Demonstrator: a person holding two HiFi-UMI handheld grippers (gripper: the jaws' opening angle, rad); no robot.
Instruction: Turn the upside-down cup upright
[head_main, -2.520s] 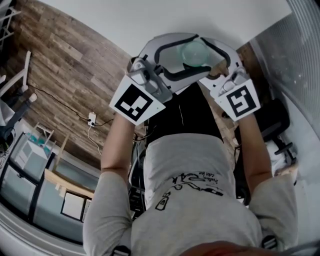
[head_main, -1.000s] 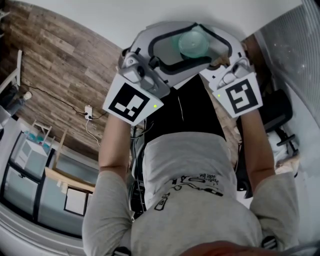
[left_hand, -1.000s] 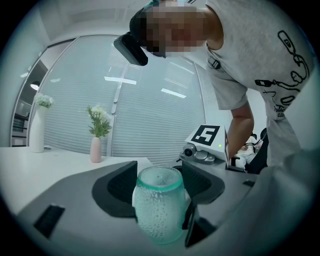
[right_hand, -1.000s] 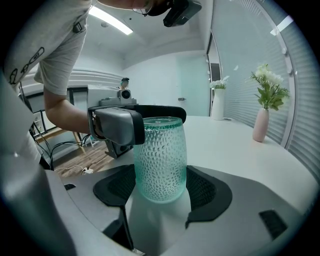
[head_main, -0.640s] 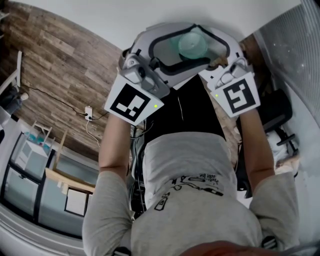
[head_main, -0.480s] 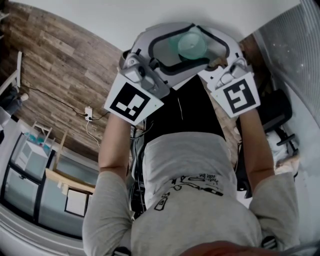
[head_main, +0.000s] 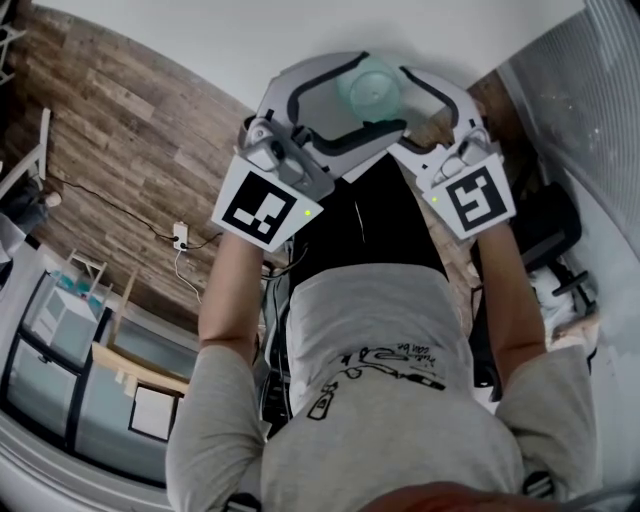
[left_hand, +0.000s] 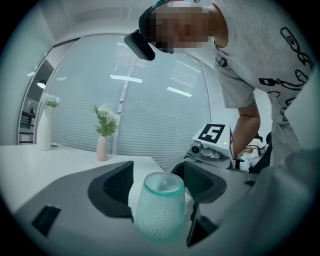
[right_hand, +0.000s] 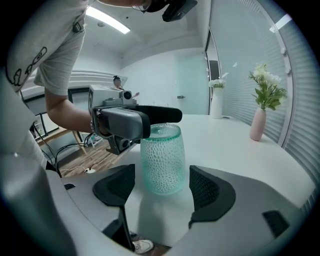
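Left tongs (left_hand: 159, 184), jaws just opened wider, stand clear around the upright green cup (left_hand: 159, 210) on the white surface (right_hand: 235, 145); right tongs (right_hand: 162, 190) equally open, flanking it without contact.

Left gripper (left_hand: 159, 186) fingers (left_hand: 116, 187) just opening, cup (left_hand: 159, 210) between, untouched; right gripper (right_hand: 162, 189) fingers apart.

A white table (right_hand: 235, 145) is carrying everything here. A green dimpled glass cup (right_hand: 161, 159) is standing on it near the edge, its green-rimmed end seemingly facing up. Farther back, a pink vase (right_hand: 258, 125) and a white vase (right_hand: 216, 106) are standing well apart, each holding flowers.
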